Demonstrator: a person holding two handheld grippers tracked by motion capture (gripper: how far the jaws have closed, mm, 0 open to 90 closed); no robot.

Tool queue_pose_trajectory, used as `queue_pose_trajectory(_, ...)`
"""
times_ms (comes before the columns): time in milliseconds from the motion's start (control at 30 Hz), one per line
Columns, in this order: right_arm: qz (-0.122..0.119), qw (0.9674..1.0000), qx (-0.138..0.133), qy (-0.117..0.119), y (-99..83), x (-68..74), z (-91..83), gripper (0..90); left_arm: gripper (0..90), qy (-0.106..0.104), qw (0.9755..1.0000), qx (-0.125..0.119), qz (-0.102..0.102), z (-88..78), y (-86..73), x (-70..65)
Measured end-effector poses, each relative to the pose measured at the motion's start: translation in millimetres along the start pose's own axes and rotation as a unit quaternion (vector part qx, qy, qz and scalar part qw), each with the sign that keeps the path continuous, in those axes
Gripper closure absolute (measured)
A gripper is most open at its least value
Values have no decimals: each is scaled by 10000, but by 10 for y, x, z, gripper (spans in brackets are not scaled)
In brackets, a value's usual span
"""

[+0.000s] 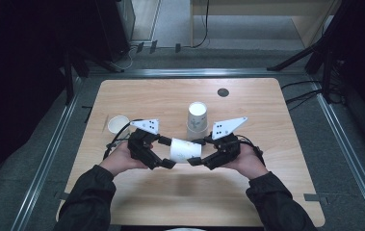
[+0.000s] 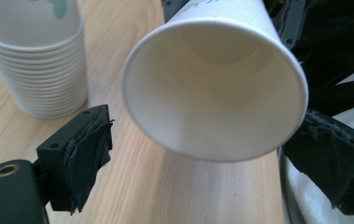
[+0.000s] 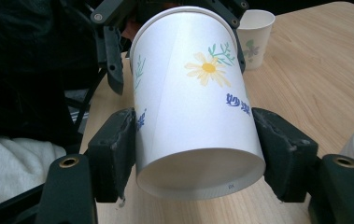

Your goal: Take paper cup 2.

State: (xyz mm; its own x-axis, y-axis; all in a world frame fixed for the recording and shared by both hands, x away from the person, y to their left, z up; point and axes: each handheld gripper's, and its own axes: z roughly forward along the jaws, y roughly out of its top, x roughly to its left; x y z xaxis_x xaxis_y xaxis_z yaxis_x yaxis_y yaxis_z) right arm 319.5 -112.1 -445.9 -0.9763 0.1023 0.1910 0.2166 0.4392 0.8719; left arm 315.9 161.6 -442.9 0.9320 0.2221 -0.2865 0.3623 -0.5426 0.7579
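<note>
Honestly, the right hand-held gripper [image 3: 198,154] clamping the flower-printed white paper cup [image 3: 193,93] could crush it, while the left hand-held gripper [image 2: 221,154] gapes wide around its rim.

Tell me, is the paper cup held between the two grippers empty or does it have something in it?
Empty. The left gripper view looks straight into the paper cup, held on its side, and shows bare white walls down to the bottom.

A white paper cup [image 1: 186,150] with a daisy print lay on its side above the tabletop's [image 1: 267,192] middle, nearer the front edge, empty.
</note>
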Motion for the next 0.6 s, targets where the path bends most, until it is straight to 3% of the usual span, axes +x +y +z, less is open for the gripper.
queue_pose_trajectory(233, 3, 9999, -2, 133, -3, 16, 41, 343, 94, -251, 9995, -172, 47, 40, 6, -21)
queue_pose_trajectory(600, 28, 9998, 7, 217, -2, 20, 66, 343, 161, -230, 9995, -232, 37, 38, 5, -17)
